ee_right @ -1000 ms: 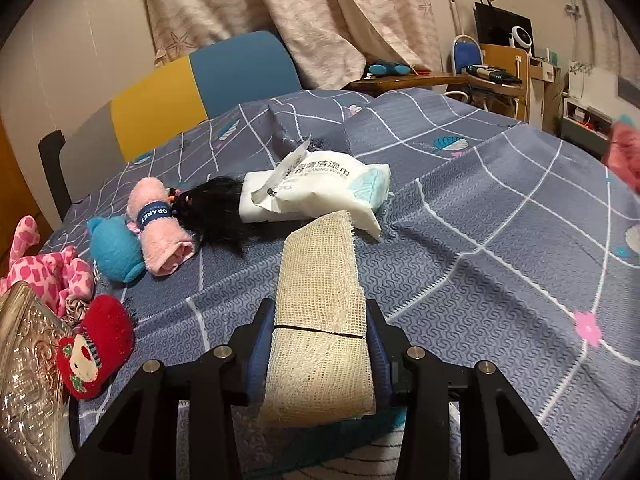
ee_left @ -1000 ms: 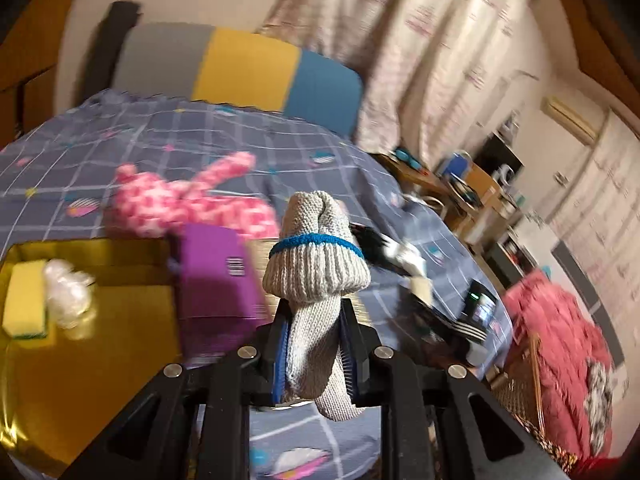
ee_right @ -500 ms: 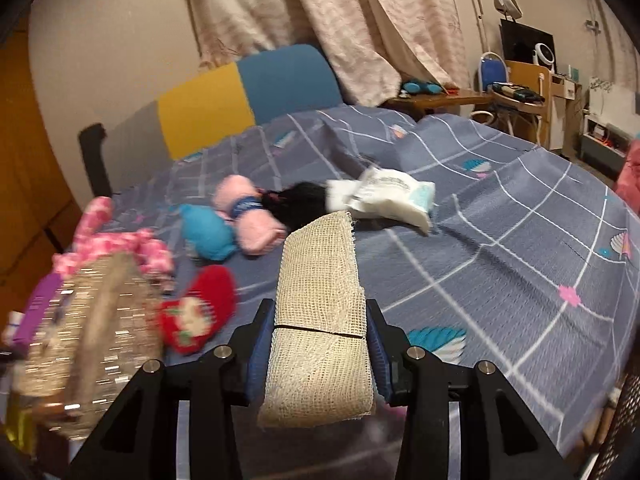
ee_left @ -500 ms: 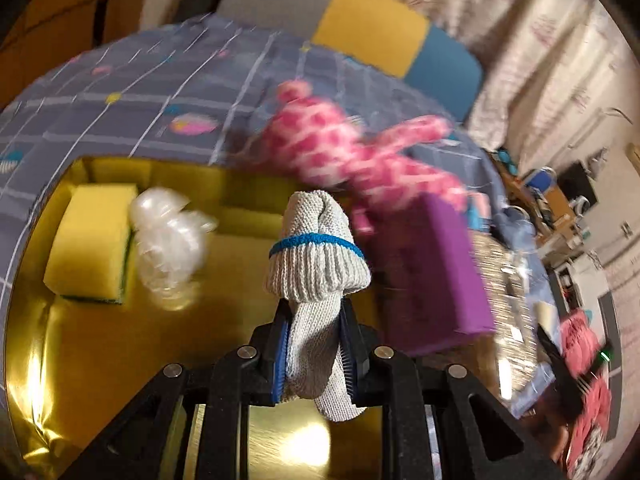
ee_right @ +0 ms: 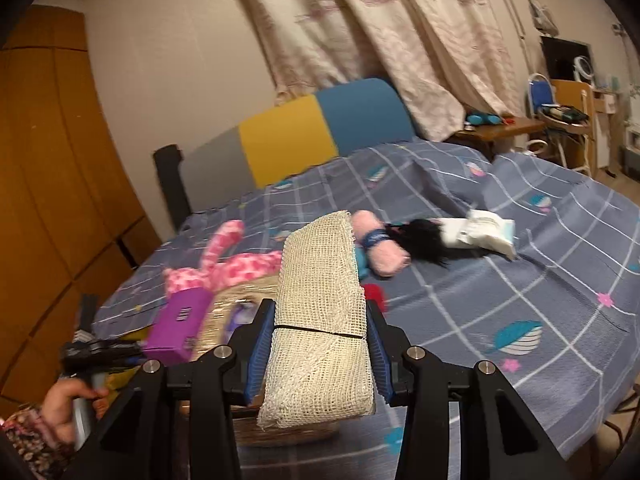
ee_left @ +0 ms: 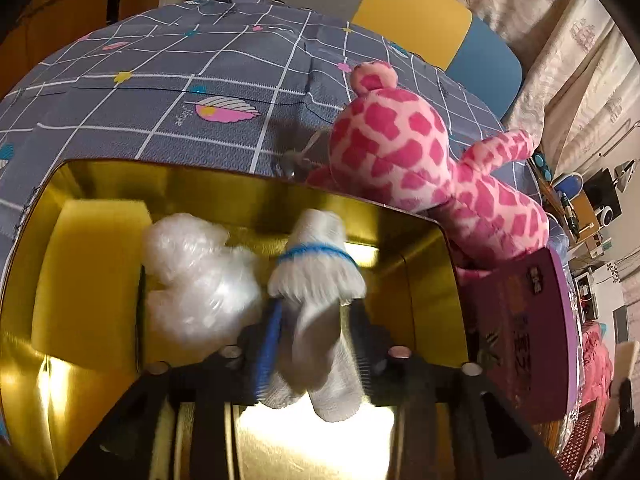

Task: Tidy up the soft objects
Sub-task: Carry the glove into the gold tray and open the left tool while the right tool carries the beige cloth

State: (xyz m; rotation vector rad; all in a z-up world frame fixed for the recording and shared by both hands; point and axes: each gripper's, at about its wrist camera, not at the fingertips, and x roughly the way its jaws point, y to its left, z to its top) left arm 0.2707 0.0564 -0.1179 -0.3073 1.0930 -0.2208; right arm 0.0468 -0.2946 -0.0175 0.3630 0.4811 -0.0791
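My left gripper points down into a gold box. Its jaws are opening around a grey knitted glove roll with a blue band, which is blurred and loose between the pads. A yellow sponge and a clear plastic bundle lie in the box. My right gripper is shut on a beige mesh cloth roll and holds it above the bed.
A pink spotted plush lies against the box's far rim, with a purple box to its right. On the grey bedspread lie a pink roll, a black fuzzy item and a white wipes pack. A hand shows at lower left.
The left gripper sank into the gold box and its jaws widened, loosening the glove roll. The right gripper rose and swung left with the mesh roll still in it.
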